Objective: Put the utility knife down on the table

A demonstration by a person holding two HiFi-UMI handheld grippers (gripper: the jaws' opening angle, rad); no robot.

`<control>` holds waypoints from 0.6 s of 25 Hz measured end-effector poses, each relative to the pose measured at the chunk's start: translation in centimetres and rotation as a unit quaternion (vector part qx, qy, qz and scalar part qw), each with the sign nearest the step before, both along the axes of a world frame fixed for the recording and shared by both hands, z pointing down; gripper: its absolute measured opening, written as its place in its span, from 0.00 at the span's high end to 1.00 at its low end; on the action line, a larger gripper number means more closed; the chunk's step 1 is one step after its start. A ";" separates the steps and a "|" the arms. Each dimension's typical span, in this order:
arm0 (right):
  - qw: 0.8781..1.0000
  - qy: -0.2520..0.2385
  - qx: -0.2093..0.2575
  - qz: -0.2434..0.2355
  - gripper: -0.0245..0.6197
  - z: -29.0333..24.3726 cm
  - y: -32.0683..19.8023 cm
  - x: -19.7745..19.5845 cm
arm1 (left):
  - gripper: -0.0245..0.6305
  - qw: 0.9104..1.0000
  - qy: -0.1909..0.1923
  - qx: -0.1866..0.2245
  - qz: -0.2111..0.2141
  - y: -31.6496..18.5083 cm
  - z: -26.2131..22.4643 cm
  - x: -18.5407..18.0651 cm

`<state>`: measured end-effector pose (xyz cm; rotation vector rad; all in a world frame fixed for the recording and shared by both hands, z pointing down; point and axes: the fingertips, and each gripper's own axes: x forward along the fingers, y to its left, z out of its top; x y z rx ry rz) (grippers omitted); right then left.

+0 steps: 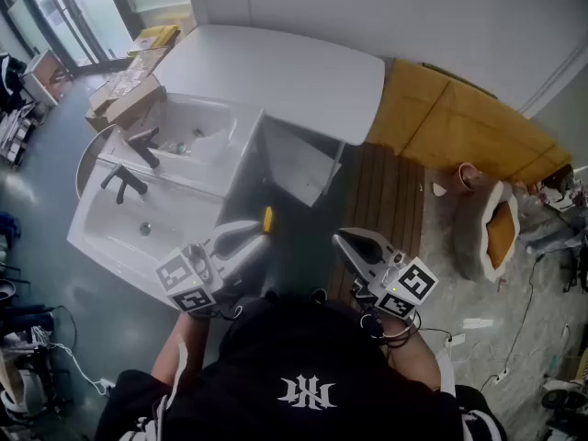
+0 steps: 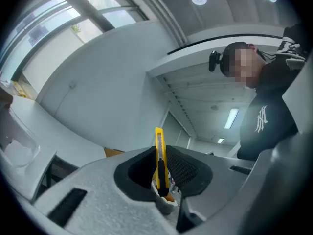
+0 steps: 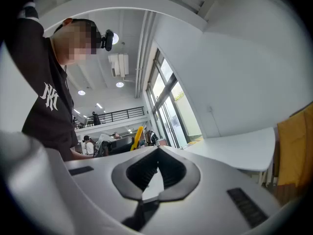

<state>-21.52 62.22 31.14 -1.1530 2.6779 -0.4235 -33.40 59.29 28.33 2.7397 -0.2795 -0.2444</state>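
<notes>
A yellow utility knife sticks up from the tips of my left gripper, which is shut on it and held in the air in front of the person's chest. In the left gripper view the knife stands upright between the black pads. My right gripper is shut with nothing in it, about a hand's width to the right of the knife. From the right gripper view the knife shows as a small yellow strip beyond the closed jaws. The white table lies further ahead.
Two white sink basins with black taps stand below the left gripper, against the table. Cardboard boxes lie at the table's left end. Yellow-brown boards and an open sack lie on the floor to the right.
</notes>
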 end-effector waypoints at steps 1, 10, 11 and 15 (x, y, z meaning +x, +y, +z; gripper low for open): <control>1.000 0.000 0.000 0.001 0.95 -0.1 -0.2 0.3 | 0.87 1.000 0.000 0.000 -0.001 -0.1 0.0 0.2; 1.000 -0.019 0.009 0.001 0.95 -0.1 -0.7 2.5 | 0.87 1.000 -0.002 0.009 -0.008 -0.6 -0.2 2.4; 1.000 -0.023 0.017 0.003 0.95 -0.4 -0.8 2.8 | 0.87 1.000 -0.003 0.010 -0.011 -0.8 -0.2 2.6; 0.998 -0.029 0.053 -0.001 0.95 -1.7 -0.8 4.5 | 0.87 1.000 -0.015 0.011 -0.023 -1.5 -0.1 3.5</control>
